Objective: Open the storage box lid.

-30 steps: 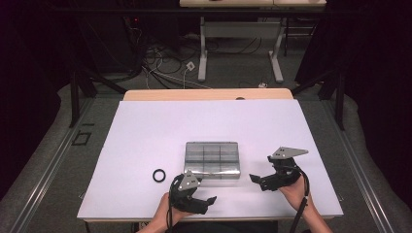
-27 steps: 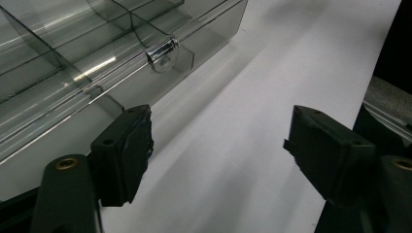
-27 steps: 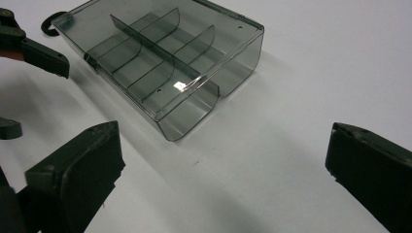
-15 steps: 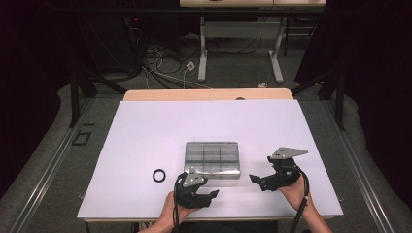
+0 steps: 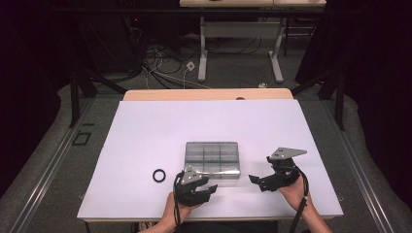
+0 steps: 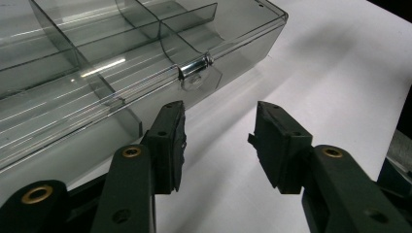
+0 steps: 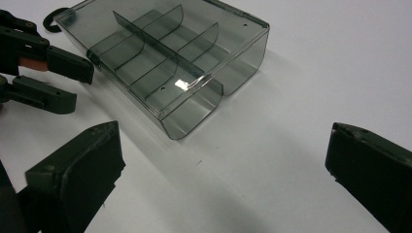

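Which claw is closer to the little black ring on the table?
Left. The left gripper sits just right of the black ring; the right gripper is farther right, past the clear box.

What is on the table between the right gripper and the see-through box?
Nothing: just bare white table between the right gripper and the see-through box, as the right gripper view shows.

Black tools (image 5: 208, 189), seemingly brass-riveted
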The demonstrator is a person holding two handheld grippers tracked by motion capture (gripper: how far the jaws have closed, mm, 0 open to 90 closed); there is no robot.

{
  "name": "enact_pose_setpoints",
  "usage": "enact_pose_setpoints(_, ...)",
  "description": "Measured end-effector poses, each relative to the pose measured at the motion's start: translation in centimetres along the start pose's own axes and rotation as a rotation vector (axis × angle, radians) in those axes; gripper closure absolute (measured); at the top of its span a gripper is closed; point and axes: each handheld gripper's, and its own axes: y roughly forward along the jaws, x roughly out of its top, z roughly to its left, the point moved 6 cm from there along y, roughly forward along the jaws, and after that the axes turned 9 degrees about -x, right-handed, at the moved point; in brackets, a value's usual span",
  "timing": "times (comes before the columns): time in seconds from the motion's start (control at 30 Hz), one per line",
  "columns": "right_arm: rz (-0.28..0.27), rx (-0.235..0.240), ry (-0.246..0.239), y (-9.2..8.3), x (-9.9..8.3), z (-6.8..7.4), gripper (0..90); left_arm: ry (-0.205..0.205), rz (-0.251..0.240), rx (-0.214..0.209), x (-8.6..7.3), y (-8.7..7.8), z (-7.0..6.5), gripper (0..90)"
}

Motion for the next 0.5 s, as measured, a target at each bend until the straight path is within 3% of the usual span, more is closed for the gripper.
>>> enact_pose_setpoints(0.17, 0.029, 0.003, -0.002, -0.13, -0.13, 0.10, 0.0, -0.011, -0.008, -0.007, 0.02, -0.14, 0.31, 58.7)
enact_pose_setpoints(0.2, 0.013, 0.004, 0.004, -0.02, -0.08, 0.14, 0.0, -0.027, -0.033, -0.019, 0.05, 0.01, 0.35, 60.2)
enact_pose_setpoints(0.33, 0.015, 0.005, -0.005, 0.05, -0.10, 0.16, 0.0, -0.053, -0.032, -0.040, -0.09, 0.03, 0.44, 61.5)
enact_pose_setpoints(0.37, 0.015, 0.008, -0.003, 0.08, -0.10, 0.20, 0.0, -0.053, -0.056, -0.037, -0.04, 0.16, 0.48, 62.1)
enact_pose_setpoints(0.5, 0.016, 0.006, -0.003, 0.04, -0.13, 0.18, 0.0, -0.074, -0.048, -0.045, -0.17, 0.13, 0.52, 64.3)
